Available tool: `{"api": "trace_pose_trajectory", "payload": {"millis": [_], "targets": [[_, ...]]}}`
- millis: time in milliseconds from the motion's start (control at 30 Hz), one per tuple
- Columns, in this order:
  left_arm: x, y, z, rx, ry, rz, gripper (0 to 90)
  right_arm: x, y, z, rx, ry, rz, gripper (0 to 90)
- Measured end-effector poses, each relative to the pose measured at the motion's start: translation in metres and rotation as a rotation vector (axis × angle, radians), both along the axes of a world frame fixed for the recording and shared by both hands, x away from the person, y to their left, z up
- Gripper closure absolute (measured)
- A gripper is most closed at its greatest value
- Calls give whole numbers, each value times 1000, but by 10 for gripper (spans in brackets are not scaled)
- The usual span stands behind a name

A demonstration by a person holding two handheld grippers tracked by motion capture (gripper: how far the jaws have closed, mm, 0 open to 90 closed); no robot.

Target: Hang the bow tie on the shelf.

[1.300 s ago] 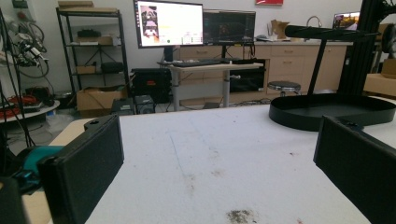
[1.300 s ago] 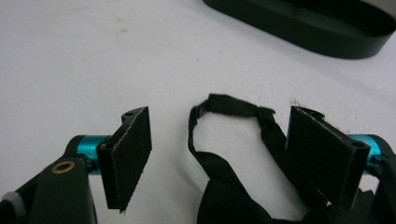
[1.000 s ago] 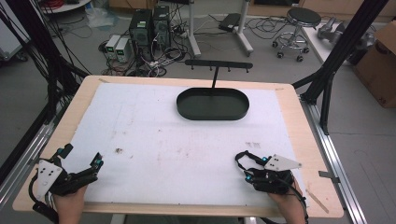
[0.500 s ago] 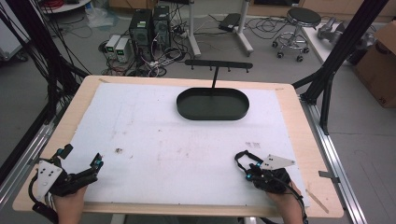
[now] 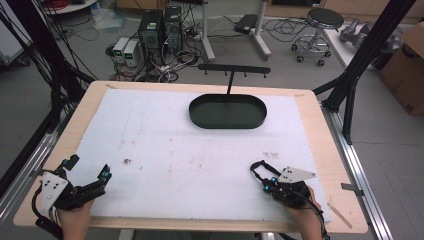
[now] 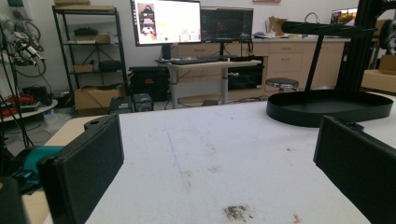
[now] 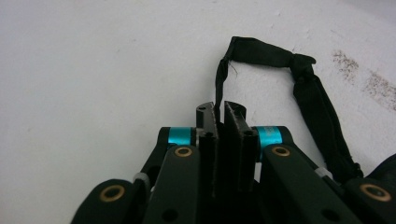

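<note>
My right gripper (image 5: 267, 184) rests near the front right of the white mat, held by a hand. In the right gripper view its jaws (image 7: 220, 109) are shut on one end of a black fabric strap (image 7: 280, 58). The strap curls in a loop (image 5: 257, 167) on the mat just ahead of the gripper. At the front left, my left gripper (image 5: 89, 167) lies low over the mat in the other hand. Its two black pads (image 6: 88, 172) stand wide apart and open, with only bare mat between them.
A black oval tray (image 5: 225, 122) sits at the back centre of the mat, also seen in the left gripper view (image 6: 327, 112). A T-shaped black rack (image 5: 234, 70) rises from it. The mat carries small brown stains (image 5: 127, 161). Wooden table edges (image 5: 340, 165) border it.
The right gripper has shifted very slightly with the strap still in its jaws. The left gripper has stayed where it was.
</note>
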State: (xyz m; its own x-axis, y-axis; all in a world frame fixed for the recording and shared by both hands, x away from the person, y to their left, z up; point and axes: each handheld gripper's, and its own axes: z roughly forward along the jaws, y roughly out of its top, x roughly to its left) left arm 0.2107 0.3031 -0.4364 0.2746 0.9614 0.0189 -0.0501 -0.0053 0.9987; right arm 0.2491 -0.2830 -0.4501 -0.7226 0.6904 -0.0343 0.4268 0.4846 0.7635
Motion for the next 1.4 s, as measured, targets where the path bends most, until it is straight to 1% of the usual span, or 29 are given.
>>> {"api": "trace_pose_trajectory", "payload": {"millis": [67, 133, 333, 367, 467, 533, 567, 600, 633, 767, 800, 933, 1033, 1133, 1233, 1400], "targets": [[0, 0, 0, 1, 2, -3, 21, -2, 1, 1, -11, -32, -23, 854], [0, 0, 0, 0, 1, -1, 21, -3, 1, 3, 13, -51, -32, 858], [0, 0, 0, -5, -1, 1, 21, -8, -4, 18, 126, -106, -45, 860], [0, 0, 0, -6, -2, 1, 21, -9, -5, 20, 141, -122, -55, 860], [-1, 1, 1, -8, -2, 5, 21, -9, -5, 27, 174, -158, -59, 864], [-1, 1, 1, -8, -3, 6, 21, -9, -5, 31, 202, -172, -61, 865], [-1, 2, 1, -7, -2, 7, 21, -9, -6, 33, 208, -188, -66, 866], [-1, 2, 0, -8, -2, 7, 21, -10, -6, 34, 216, -194, -70, 868], [0, 1, 0, -9, -1, 7, 21, -9, -6, 35, 220, -212, -81, 869], [0, 1, 0, -4, 3, 6, 21, -8, -5, 43, 228, -249, -82, 871], [0, 0, 0, -5, 1, 4, 21, -6, -4, 46, 227, -264, -75, 871], [1, -2, 0, -5, 2, 0, 21, -2, 0, 58, 237, -297, -67, 870], [1, -1, 0, -29, 4, -4, 21, 3, 3, 66, 247, -333, -74, 870], [1, 0, 0, -40, 2, -1, 21, 10, 6, 76, 264, -348, -72, 870], [1, 1, 0, -40, 4, 2, 21, 19, 8, 85, 285, -362, -72, 869], [1, 3, 0, -43, 6, 6, 21, 38, 8, 98, 333, -369, -66, 868]]}}
